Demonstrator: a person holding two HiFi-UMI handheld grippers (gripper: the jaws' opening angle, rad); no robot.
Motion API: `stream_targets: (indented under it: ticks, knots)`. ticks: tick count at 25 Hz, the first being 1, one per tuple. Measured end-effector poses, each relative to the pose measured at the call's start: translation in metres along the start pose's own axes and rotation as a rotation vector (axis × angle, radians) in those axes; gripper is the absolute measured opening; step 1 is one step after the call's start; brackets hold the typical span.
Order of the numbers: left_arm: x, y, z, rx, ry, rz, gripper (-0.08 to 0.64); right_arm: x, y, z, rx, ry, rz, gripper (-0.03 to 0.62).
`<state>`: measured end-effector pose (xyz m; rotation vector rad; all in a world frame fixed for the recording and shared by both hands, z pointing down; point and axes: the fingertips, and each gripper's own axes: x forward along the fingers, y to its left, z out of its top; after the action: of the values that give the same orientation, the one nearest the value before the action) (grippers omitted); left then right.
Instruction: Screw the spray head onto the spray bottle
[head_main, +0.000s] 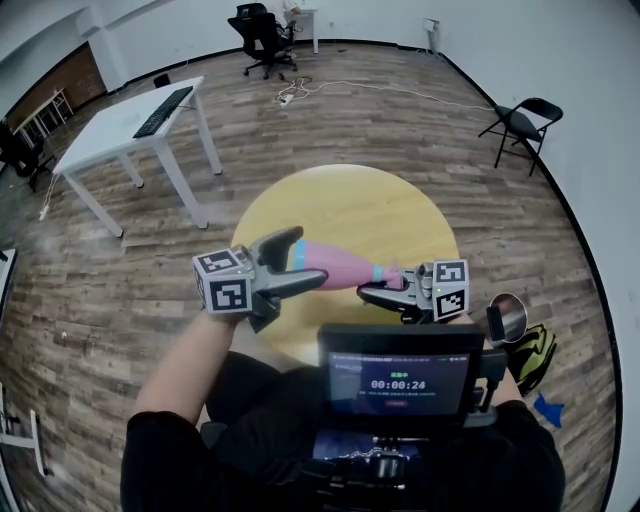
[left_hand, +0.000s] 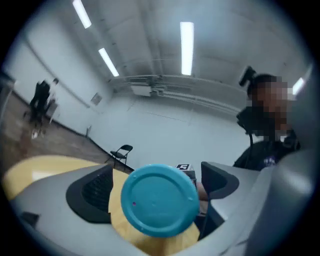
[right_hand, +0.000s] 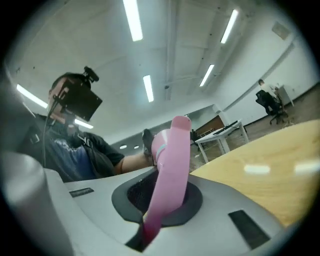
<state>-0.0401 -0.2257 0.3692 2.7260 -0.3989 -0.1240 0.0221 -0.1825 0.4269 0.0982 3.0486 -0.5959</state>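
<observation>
Sideways in the air, the pink spray bottle (head_main: 340, 266) lies above the front of the round yellow table (head_main: 350, 205), stretched between the 2 grippers. Its blue base (left_hand: 160, 200) sits between the jaws of the left gripper (head_main: 290, 266), which clasp that end. The pink spray head (right_hand: 172, 165) is at the bottle's other end, pinched in the closed jaws of the right gripper (head_main: 385, 292). Further off, on the wooden floor (head_main: 300, 130), stand a white desk (head_main: 130, 122) and a black folding chair (head_main: 520, 125).
</observation>
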Motion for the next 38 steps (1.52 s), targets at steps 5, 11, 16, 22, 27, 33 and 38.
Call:
stream_targets:
  ticks: [5, 11, 16, 22, 27, 33, 38]
  knots:
    - [0.007, -0.017, -0.025, 0.443, 0.141, 0.032, 0.566, 0.001, 0.005, 0.003, 0.135, -0.051, 0.105, 0.005]
    - [0.012, 0.007, -0.054, 0.271, 0.287, 0.087, 0.529, 0.005, 0.008, -0.008, 0.003, 0.111, 0.0, 0.006]
    - [0.011, 0.004, -0.069, 0.189, 0.334, 0.04, 0.531, 0.002, 0.01, -0.014, -0.198, 0.175, -0.028, 0.008]
    - [0.01, -0.006, -0.059, 0.008, 0.274, -0.042, 0.526, 0.004, 0.019, -0.008, -0.241, 0.147, -0.003, 0.008]
    - [0.005, -0.003, -0.048, -0.45, 0.128, -0.156, 0.523, 0.013, 0.023, -0.013, -0.359, 0.206, -0.042, 0.006]
    - [0.01, -0.002, -0.059, -0.555, 0.122, -0.131, 0.527, 0.006, 0.015, -0.026, -0.341, 0.218, -0.061, 0.006]
    - [0.0, -0.006, -0.029, 0.154, 0.105, 0.016, 0.541, -0.002, 0.008, -0.014, 0.047, 0.039, 0.048, 0.006]
